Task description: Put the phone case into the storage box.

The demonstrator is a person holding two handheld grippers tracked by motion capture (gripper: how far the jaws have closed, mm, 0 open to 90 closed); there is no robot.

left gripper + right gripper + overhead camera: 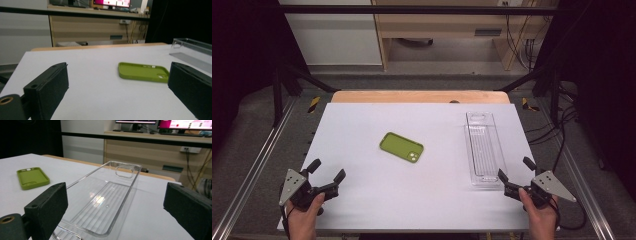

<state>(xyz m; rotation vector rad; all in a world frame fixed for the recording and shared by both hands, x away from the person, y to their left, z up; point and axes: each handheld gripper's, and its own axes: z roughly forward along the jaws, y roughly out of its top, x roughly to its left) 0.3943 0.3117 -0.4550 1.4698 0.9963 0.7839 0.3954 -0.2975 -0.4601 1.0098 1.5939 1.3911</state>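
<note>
green phone case [401, 147] lying flat, long axis diagonal, camera end near-right

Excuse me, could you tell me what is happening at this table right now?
A person holds the left gripper and right gripper, both open and empty, at the near edge of the white table. A green phone case lies mid-table, and a clear plastic tray sits empty to its right. Nothing is being handled.
</note>
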